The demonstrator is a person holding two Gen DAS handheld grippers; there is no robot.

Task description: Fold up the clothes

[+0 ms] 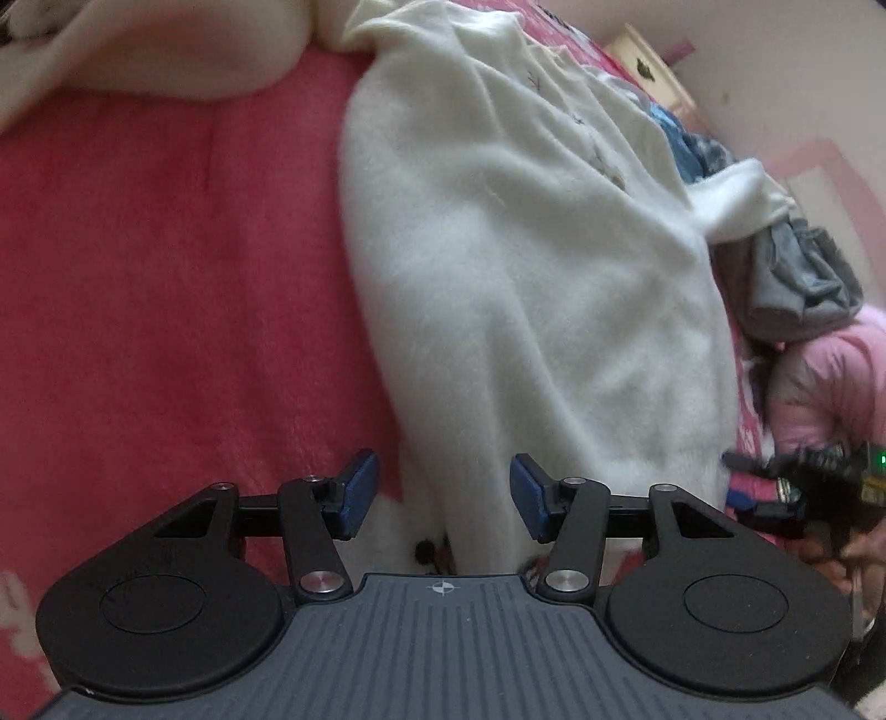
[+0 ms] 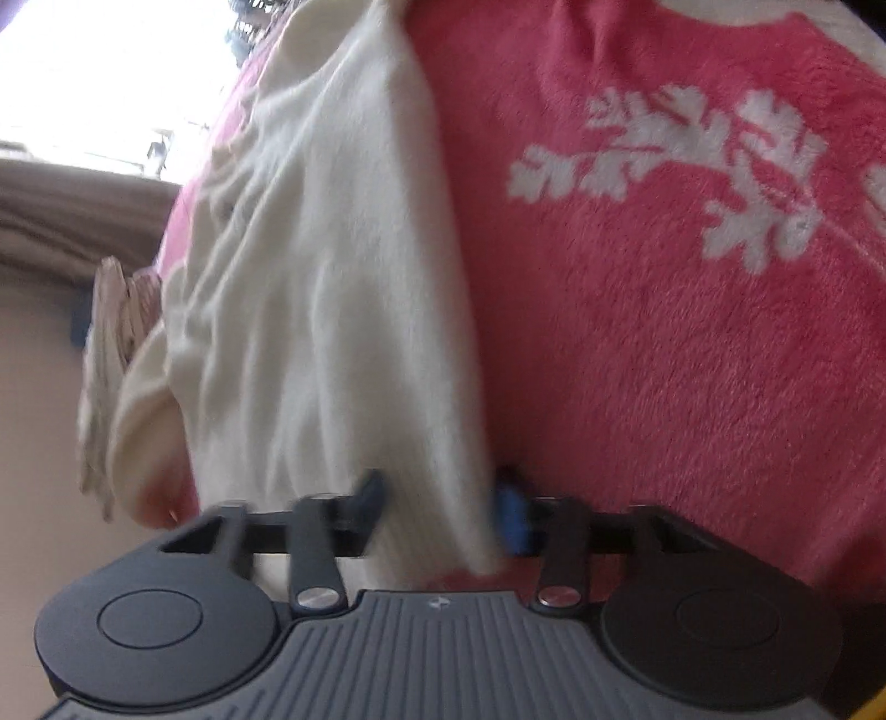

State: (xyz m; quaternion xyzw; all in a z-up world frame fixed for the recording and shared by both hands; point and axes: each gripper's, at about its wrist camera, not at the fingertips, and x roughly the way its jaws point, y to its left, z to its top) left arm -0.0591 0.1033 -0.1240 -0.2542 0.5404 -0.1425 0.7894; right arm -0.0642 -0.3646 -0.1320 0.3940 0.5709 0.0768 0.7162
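A white fuzzy sweater (image 1: 526, 266) lies stretched out on a pink blanket (image 1: 166, 277). My left gripper (image 1: 443, 493) hovers low over the sweater's near end. Its blue pads (image 1: 360, 490) stand apart, and a strip of the white fabric runs between them without being pinched. In the right wrist view the same sweater (image 2: 332, 277) runs up the left half of the picture. My right gripper (image 2: 443, 504) straddles its near edge with a fold of fabric filling the gap. The fingertips (image 2: 512, 518) are blurred and still stand apart.
The blanket (image 2: 664, 360) has a white leaf pattern. Another white garment (image 1: 155, 50) lies at the far left. Grey clothes (image 1: 797, 277), blue clothes (image 1: 692, 144) and a pink jacket (image 1: 830, 376) are piled at the right. A dark device with a green light (image 1: 819, 476) is at the right edge.
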